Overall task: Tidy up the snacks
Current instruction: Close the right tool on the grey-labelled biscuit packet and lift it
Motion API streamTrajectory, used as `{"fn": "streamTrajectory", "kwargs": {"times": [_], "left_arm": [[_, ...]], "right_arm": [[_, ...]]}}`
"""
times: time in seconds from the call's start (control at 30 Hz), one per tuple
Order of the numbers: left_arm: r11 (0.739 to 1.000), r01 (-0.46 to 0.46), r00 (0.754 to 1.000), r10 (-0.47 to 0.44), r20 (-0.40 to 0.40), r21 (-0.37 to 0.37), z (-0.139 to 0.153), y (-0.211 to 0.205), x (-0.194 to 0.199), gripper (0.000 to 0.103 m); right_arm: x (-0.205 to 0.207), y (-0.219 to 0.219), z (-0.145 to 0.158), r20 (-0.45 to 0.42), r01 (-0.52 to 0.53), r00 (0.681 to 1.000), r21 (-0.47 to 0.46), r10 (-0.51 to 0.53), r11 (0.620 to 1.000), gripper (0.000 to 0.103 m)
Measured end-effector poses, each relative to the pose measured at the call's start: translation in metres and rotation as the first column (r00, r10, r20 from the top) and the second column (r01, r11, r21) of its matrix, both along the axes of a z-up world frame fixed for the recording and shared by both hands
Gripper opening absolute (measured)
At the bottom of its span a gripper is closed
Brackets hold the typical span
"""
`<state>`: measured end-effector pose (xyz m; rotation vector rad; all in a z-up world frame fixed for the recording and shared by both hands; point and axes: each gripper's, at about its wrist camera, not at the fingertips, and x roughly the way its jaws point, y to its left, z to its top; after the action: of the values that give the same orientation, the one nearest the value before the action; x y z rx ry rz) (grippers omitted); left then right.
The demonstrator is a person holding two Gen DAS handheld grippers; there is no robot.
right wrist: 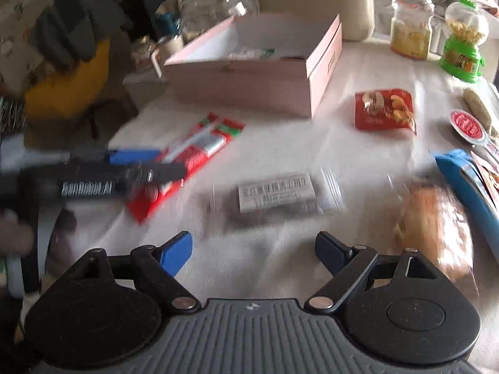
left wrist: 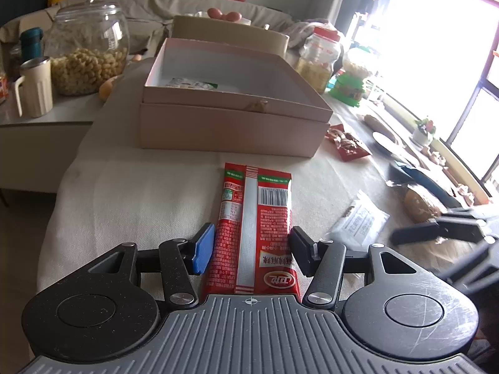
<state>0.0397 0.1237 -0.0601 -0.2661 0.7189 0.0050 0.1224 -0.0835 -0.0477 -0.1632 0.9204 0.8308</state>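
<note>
I find one packet (left wrist: 190,84) already in the pink box (left wrist: 234,131). My left gripper (left wrist: 251,249) closes on the red sachet (left wrist: 255,218), lying before the box. My right gripper (right wrist: 254,249) hangs open, empty. Several snacks remain on the cloth (left wrist: 131,193).

Left gripper (left wrist: 251,251) fingers (left wrist: 204,247) flank red snack packet (left wrist: 254,227) on cloth; open pink box (left wrist: 234,103) beyond.
</note>
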Motion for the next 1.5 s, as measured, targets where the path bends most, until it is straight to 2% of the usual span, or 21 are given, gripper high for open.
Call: {"fn": "streamTrajectory", "kwargs": {"times": [0.13,0.33,0.5,0.6,0.67,0.73,0.83,1.0,1.1,1.17,1.2,1.23,1.3,1.5], "left_arm": [[0.999,-0.029,1.000,0.029,0.002,-0.030,-0.001,0.010,-0.008,0.059],[0.999,-0.034,0.999,0.034,0.002,-0.021,0.000,0.010,-0.011,0.059],[0.999,-0.040,0.999,0.040,0.006,-0.027,-0.001,0.010,-0.010,0.059],[1.000,-0.030,1.000,0.030,0.006,0.007,-0.001,0.004,-0.005,0.059],[0.999,-0.023,1.000,0.023,0.005,0.030,-0.001,0.000,0.002,0.059],[0.999,-0.025,1.000,0.025,0.001,0.043,-0.001,-0.002,0.009,0.059],[0.997,-0.023,1.000,0.024,-0.005,0.073,-0.001,-0.006,0.018,0.059],[0.993,-0.002,1.000,0.002,0.002,0.120,-0.005,-0.011,0.017,0.061],[0.994,0.000,1.000,-0.001,0.008,0.106,-0.005,-0.010,0.009,0.061],[0.996,-0.012,1.000,0.011,0.010,0.088,-0.005,-0.008,0.004,0.057],[0.997,-0.015,1.000,0.014,0.009,0.074,-0.005,-0.007,0.002,0.058],[0.998,-0.013,1.000,0.013,0.007,0.063,-0.004,-0.006,-0.001,0.058],[0.998,-0.007,1.000,0.007,0.005,0.059,-0.003,-0.007,-0.007,0.057],[0.996,-0.005,1.000,0.006,-0.006,0.084,0.002,-0.018,-0.034,0.051]], "right_arm": [[0.015,0.021,-0.002,0.035,0.034,0.999,0.000,-0.034,0.999,0.088],[0.011,0.059,-0.013,0.214,0.000,0.977,-0.070,0.015,0.998,0.089],[0.015,0.040,-0.015,0.203,-0.016,0.979,-0.046,0.025,0.999,0.090],[0.010,0.026,-0.015,0.206,0.003,0.979,-0.043,0.006,0.999,0.092],[0.007,0.021,-0.016,0.201,0.019,0.979,-0.042,-0.010,0.999,0.095],[0.003,0.020,-0.017,0.187,0.032,0.982,-0.035,-0.025,0.999,0.103],[-0.004,0.022,-0.019,0.205,0.071,0.977,-0.044,-0.060,0.997,0.103],[-0.004,0.023,-0.019,0.209,0.078,0.976,-0.046,-0.066,0.996,0.103],[0.000,0.025,-0.018,0.200,0.096,0.976,-0.027,-0.089,0.995,0.103],[-0.001,0.030,-0.017,0.224,0.086,0.971,-0.035,-0.076,0.996,0.096],[-0.005,0.031,-0.015,0.239,0.060,0.970,-0.032,-0.051,0.998,0.086],[-0.008,0.033,-0.013,0.251,0.032,0.968,-0.031,-0.023,0.999,0.070],[-0.014,0.036,-0.008,0.253,-0.018,0.967,-0.044,0.029,0.999,0.050],[-0.015,0.016,0.008,0.186,-0.030,0.982,-0.004,0.030,1.000,0.040]]}}
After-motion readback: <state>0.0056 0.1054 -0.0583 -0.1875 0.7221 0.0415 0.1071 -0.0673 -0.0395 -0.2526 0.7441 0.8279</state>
